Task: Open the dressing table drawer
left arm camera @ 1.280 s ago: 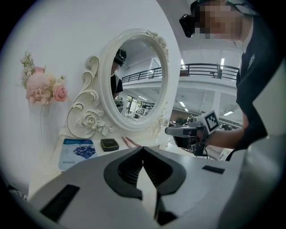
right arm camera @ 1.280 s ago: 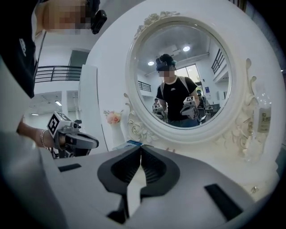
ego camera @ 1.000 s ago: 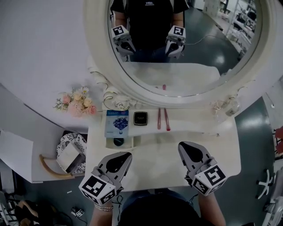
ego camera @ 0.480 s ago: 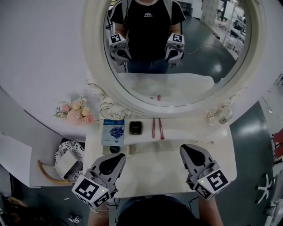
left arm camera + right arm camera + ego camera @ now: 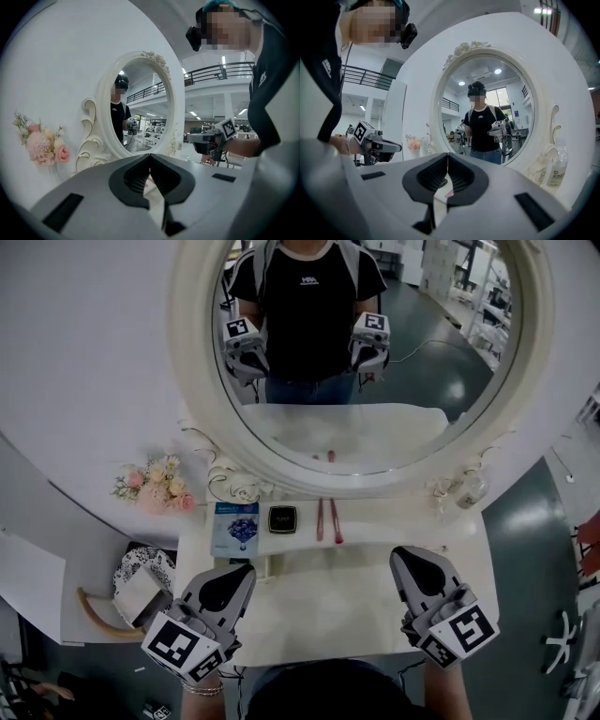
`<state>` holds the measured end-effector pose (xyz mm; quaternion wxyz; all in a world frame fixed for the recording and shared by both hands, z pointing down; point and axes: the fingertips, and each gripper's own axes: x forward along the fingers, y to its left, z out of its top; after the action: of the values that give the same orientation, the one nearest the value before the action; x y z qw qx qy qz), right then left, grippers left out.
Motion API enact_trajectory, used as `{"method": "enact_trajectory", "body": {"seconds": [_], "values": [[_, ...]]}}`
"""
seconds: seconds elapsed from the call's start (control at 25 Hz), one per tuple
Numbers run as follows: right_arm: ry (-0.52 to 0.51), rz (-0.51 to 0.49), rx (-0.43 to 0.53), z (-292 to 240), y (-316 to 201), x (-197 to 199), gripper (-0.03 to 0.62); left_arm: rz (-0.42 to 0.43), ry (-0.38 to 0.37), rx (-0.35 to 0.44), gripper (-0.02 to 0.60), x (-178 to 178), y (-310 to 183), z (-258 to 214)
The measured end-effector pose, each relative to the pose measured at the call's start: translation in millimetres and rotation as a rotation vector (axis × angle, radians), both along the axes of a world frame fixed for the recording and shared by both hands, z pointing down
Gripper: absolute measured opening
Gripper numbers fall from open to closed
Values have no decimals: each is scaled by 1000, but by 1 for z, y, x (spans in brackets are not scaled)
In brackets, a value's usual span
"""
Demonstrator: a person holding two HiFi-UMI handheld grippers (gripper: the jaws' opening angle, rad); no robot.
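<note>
The white dressing table (image 5: 347, 606) stands below me under its big oval mirror (image 5: 375, 418). Its drawer shows in no view; the table's front edge and my body hide it. My left gripper (image 5: 246, 570) hovers over the table's left front part, shut and empty. At the right front, my right gripper (image 5: 403, 553) hovers the same way, shut with nothing in it. In the left gripper view the left gripper (image 5: 150, 157) points level at the mirror frame (image 5: 105, 117). The right gripper (image 5: 448, 154) faces the mirror (image 5: 487, 117) too.
Along the back of the table lie a blue booklet (image 5: 234, 526), a black compact (image 5: 282, 518) and two pink brushes (image 5: 326, 519). Pink flowers (image 5: 153, 486) stand at the left, a clear bottle (image 5: 469, 488) at the right. A patterned stool (image 5: 141, 582) sits left of the table.
Both grippers have risen above the table top and stayed shut. In the mirror their reflections sit higher than before.
</note>
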<state>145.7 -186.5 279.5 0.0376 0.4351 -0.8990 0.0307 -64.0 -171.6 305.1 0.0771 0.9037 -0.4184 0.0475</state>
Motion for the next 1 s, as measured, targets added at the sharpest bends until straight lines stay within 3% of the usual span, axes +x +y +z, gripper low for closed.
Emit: {"method": "enact_trajectory", "body": {"seconds": [0.4, 0.56, 1.0], "values": [[13, 48, 21, -14, -7, 9, 18, -35, -5, 41, 17, -11, -10, -12], [21, 40, 33, -20, -6, 8, 18, -57, -37, 52, 17, -17, -13, -11], [104, 9, 85, -26, -5, 1, 18, -59, -34, 65, 17, -18, -16, -19]]}}
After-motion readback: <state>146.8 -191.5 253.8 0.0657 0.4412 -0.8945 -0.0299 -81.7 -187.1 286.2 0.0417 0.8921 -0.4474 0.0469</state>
